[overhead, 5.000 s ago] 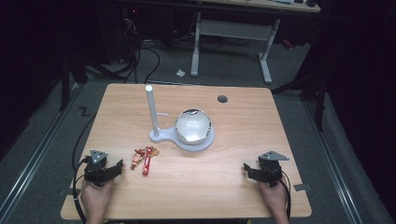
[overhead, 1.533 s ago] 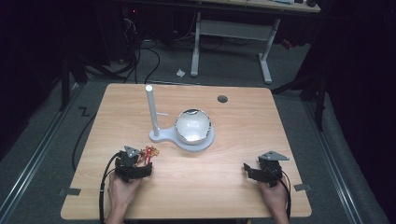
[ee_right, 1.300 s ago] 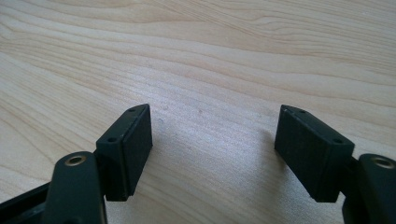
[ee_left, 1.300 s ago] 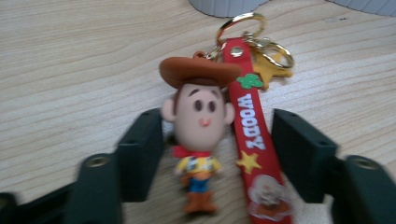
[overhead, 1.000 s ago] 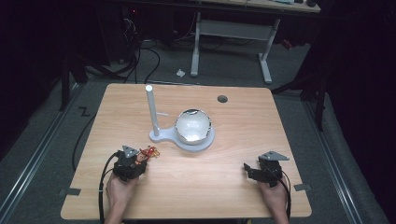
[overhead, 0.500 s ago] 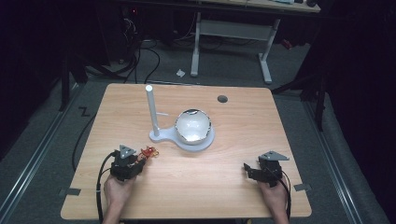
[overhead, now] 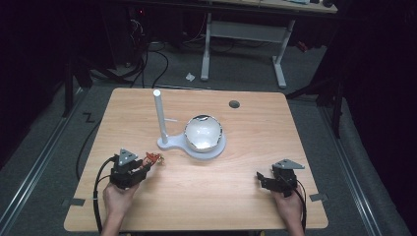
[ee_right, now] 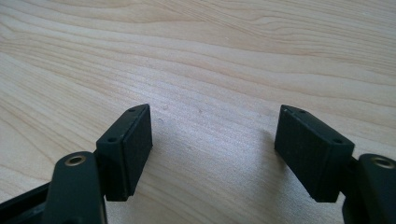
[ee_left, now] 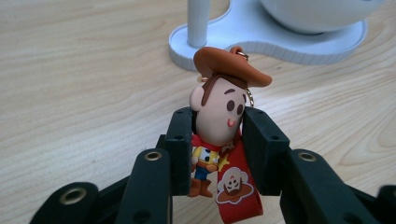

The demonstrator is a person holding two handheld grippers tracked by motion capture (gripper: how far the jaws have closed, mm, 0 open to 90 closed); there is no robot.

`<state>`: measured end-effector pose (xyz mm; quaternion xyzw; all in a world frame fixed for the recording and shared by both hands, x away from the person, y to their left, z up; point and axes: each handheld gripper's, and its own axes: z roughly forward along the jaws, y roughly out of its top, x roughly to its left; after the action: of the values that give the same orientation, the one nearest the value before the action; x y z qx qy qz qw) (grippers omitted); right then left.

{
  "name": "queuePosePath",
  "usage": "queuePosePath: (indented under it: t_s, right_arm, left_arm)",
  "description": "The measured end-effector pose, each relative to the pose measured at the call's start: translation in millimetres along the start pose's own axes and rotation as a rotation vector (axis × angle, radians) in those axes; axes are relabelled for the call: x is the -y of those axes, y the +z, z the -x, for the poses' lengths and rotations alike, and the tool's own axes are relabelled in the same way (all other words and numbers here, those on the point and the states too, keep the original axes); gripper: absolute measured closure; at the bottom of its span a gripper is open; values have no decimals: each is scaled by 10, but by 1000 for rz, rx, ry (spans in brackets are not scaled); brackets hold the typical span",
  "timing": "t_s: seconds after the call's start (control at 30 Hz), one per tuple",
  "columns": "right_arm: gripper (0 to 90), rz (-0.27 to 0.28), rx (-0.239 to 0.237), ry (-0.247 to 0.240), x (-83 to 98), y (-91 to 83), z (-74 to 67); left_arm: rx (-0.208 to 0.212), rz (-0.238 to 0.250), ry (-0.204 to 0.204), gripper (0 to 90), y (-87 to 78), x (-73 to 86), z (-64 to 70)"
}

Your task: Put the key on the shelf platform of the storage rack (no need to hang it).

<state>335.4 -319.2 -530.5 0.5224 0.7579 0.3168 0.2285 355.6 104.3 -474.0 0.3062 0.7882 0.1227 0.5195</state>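
A small cowboy figure keychain (ee_left: 218,110) with a brown hat and a red strap stands between the jaws of my left gripper (ee_left: 217,140), which is shut on it. In the high view the left gripper (overhead: 145,167) holds the keychain (overhead: 154,159) just above the wood at the front left, a little short of the white stand (overhead: 195,148). The stand carries a tall post (overhead: 159,117) and a shiny white bowl (overhead: 203,132). My right gripper (overhead: 260,178) rests at the front right, open, with bare wood between its pads (ee_right: 131,148).
The wooden table (overhead: 255,137) has a round dark hole (overhead: 234,104) near its far edge. The stand's base (ee_left: 261,42) lies close ahead of the left gripper. Cables and a white desk frame (overhead: 243,34) are on the floor beyond.
The left gripper went from the table's left edge to the keychain, shut on it and lifted it a little. The right gripper has kept still.
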Motion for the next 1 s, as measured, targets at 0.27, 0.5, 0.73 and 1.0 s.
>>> queuePosePath:
  t_s: [0.27, 0.5, 0.73, 1.0]
  right_arm:
    - [279, 0, 0, 1, 0, 0, 0]
    - [279, 0, 0, -1, 0, 0, 1]
    - [280, 0, 0, 0, 0, 0, 0]
    - [280, 0, 0, -1, 0, 1, 1]
  left_arm:
    - [49, -25, -13, 651, -144, -128, 153]
    - [88, -50, -21, 651, -238, -198, 250]
    - [118, -73, -28, 651, -300, -215, 333]
    - [155, -100, -27, 651, -363, -235, 447]
